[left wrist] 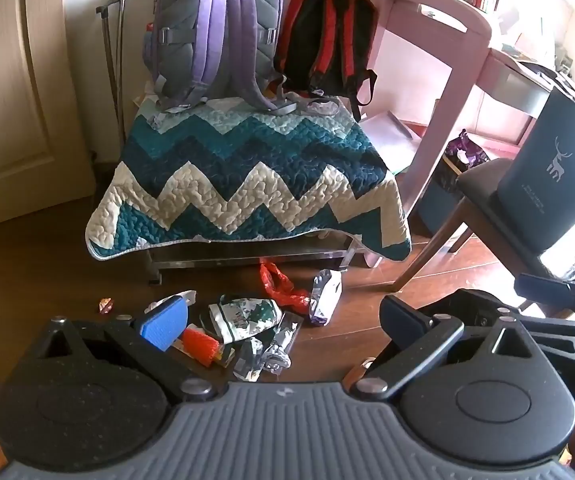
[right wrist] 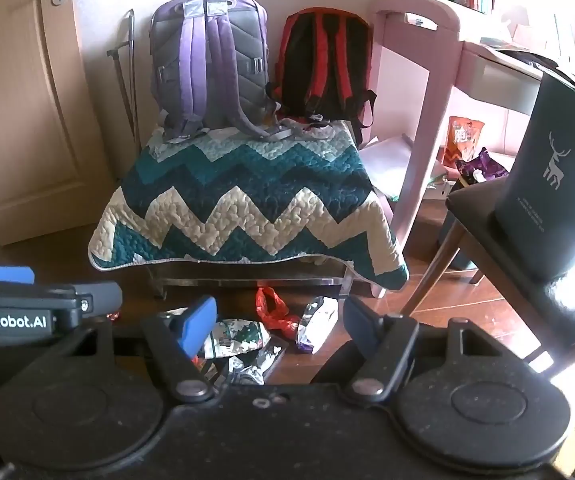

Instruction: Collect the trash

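Trash lies on the wooden floor in front of a quilt-covered bench. There is a green and white wrapper, a silver and purple packet, a red plastic bag, an orange-red mesh piece, crumpled foil and a small candy wrapper. My left gripper hovers open above the pile, nothing between its fingers. My right gripper is open too, above the same pile. The left gripper's body shows at the left of the right wrist view.
The bench under the zigzag quilt carries a purple backpack and a red and black backpack. A pink desk stands right, with a dark chair holding a navy deer-print bag. A bin with snack packets sits under the desk.
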`<act>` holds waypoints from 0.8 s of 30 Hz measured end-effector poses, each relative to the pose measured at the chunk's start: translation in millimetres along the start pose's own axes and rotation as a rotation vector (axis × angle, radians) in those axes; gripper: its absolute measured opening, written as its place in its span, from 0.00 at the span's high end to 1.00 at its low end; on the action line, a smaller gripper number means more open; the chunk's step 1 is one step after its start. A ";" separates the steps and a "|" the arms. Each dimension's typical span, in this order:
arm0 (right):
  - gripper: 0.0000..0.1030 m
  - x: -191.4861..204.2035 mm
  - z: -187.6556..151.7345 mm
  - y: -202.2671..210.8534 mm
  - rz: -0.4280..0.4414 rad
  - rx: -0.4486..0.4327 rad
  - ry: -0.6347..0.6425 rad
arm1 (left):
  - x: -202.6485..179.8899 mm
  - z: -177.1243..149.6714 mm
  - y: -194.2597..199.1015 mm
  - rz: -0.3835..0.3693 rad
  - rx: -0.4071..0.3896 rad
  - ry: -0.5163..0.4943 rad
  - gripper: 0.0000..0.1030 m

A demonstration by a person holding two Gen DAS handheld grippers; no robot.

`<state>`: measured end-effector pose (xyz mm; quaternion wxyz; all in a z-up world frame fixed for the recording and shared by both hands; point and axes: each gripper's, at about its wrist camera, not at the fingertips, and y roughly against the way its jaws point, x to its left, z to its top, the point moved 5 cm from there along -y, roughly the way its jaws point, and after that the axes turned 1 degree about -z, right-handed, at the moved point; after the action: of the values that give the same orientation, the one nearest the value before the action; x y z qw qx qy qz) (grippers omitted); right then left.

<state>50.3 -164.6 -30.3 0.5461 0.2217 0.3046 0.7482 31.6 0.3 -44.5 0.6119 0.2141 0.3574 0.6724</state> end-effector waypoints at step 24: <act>0.32 1.6 -1.0 -6.7 0.010 0.012 0.012 | 9.3 -4.6 -5.5 0.003 0.014 -0.001 0.00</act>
<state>53.8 -161.8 -35.7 0.5393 0.2221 0.3114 0.7502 30.5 8.3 -53.0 0.6093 0.2192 0.3617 0.6707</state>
